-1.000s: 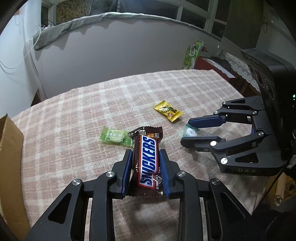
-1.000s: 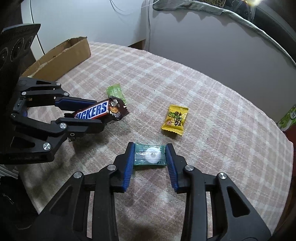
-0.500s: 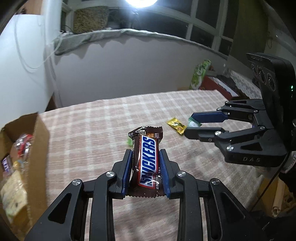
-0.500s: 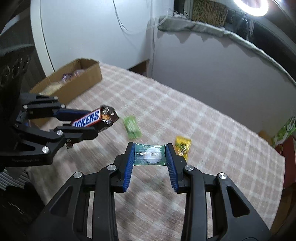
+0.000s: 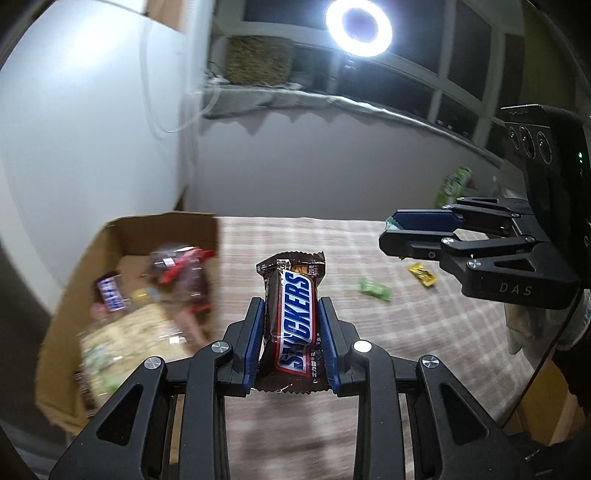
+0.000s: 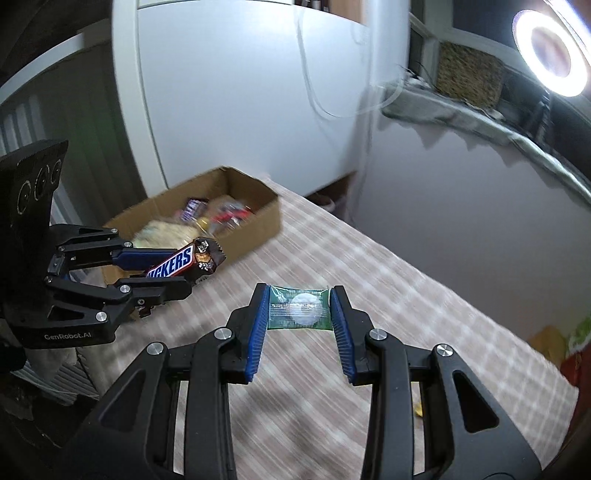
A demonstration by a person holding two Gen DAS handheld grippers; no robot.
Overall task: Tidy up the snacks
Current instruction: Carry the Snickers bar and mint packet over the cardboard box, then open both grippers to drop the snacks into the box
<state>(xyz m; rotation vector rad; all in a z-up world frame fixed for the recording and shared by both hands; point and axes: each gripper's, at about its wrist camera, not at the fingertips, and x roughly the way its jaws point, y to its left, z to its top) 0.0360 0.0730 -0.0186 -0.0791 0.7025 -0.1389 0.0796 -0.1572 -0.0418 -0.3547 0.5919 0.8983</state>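
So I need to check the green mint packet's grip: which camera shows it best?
The right wrist view: the green mint packet faces the lens, stretched between the right gripper's blue pads. The left wrist view shows only its green corner peeking from that gripper, side-on.

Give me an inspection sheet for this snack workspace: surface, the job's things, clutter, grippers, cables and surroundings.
Surface: table under a pink checked cloth.
Job's things: cardboard box at the table's edge, already holding several snacks; green candy and yellow candy lie loose on the cloth.
Clutter: nothing seen on the table apart from snacks.
Grippers: left gripper shut on a Snickers bar, held above the cloth; right gripper shut on a green mint packet, also in the air.
Cables: white cable hanging on the wall behind the box.
Surroundings: ring light by dark windows; grey cloth along the sill; green packet beyond the table.
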